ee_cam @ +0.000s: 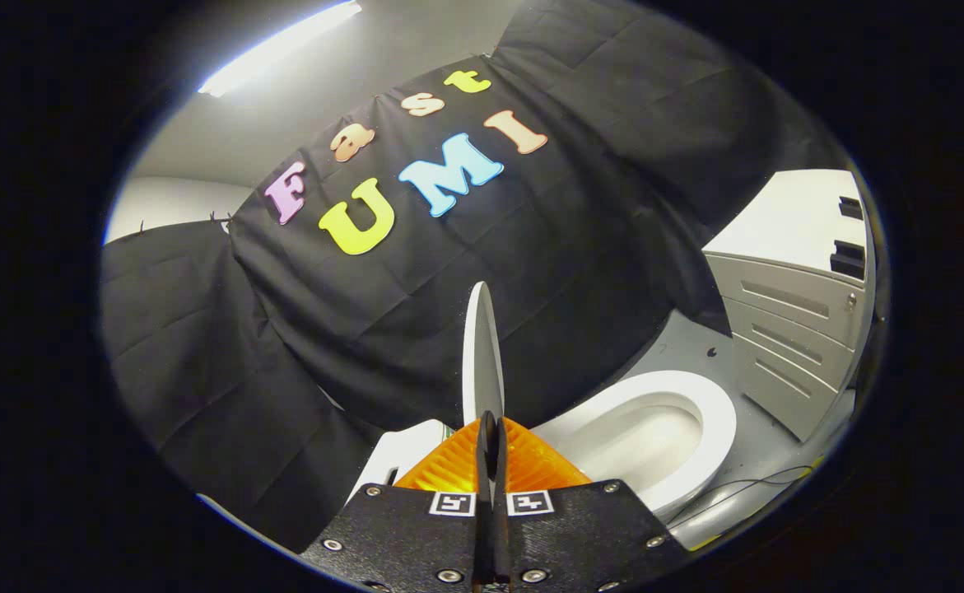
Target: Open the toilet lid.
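- Grey floor (700, 350), black cloth wall (243, 329), white drawer cabinet (794, 329) beside open toilet bowl (654, 428).
- Gripper (490, 428) tilted, jaws clamped on edge of upright toilet lid (482, 354).

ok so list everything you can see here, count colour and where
toilet lid: one, white, raised on edge, straight ahead of the fingers
toilet seat and bowl: one, white, uncovered, right of the lid
tank: one, white, left of the fingers, below the lid
drawer cabinet: one, pale grey, far right beyond the bowl
cable: one, dark, on the floor by the bowl
ceiling light: one, white, overhead
fingers: two, nearly together, tips at the lid's lower edge; grip unclear
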